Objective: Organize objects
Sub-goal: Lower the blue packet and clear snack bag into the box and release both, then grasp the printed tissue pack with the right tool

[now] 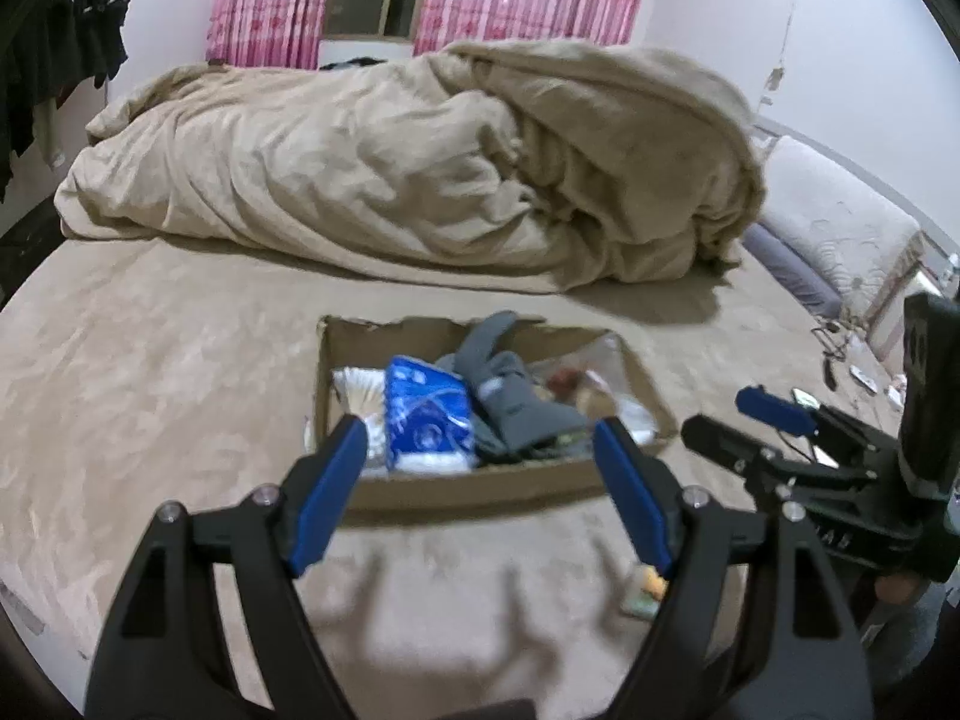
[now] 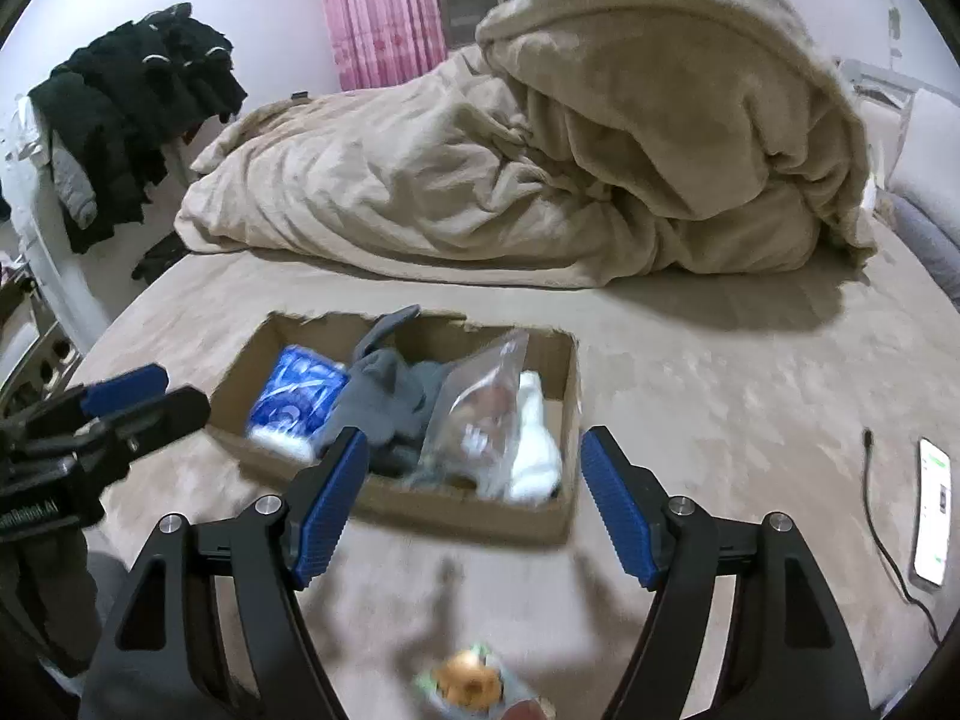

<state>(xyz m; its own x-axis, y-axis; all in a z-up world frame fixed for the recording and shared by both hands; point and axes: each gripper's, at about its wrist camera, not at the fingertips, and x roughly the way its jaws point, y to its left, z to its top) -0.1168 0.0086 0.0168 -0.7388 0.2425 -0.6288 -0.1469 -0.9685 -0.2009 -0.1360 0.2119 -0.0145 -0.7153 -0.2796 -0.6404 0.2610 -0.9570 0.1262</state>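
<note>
Nearest the right wrist camera, a small snack packet [image 2: 474, 687] printed with a golden round item lies on the tan bed sheet [image 2: 690, 396], below and between the spread fingers of the right gripper [image 2: 471, 450]. This gripper is open and holds nothing. The left gripper [image 1: 480, 438] is likewise open and empty; in its view the same packet [image 1: 645, 597] shows just behind its right finger.

Beyond both grippers, a shallow cardboard box [image 2: 456, 510] rests on the sheet. Contents, from left to right in the right wrist view:
- a blue and white printed pack [image 2: 297, 396] against the left wall;
- a grey garment [image 2: 390, 396] in the middle, one end rising above the far wall;
- a clear plastic bag [image 2: 480, 414] with blurred contents, leaning upright;
- a white item [image 2: 534, 450] against the right wall.

To the right of the box, well apart, a phone [image 2: 933, 510] with a lit screen lies on the sheet, beside a dark cable [image 2: 876, 516].

Farther back, a bunched beige duvet [image 1: 420, 168] covers the far part of the bed. Dark clothes [image 2: 138, 108] hang at far left. Pink curtains [image 1: 270, 0] hang on the back wall.
</note>
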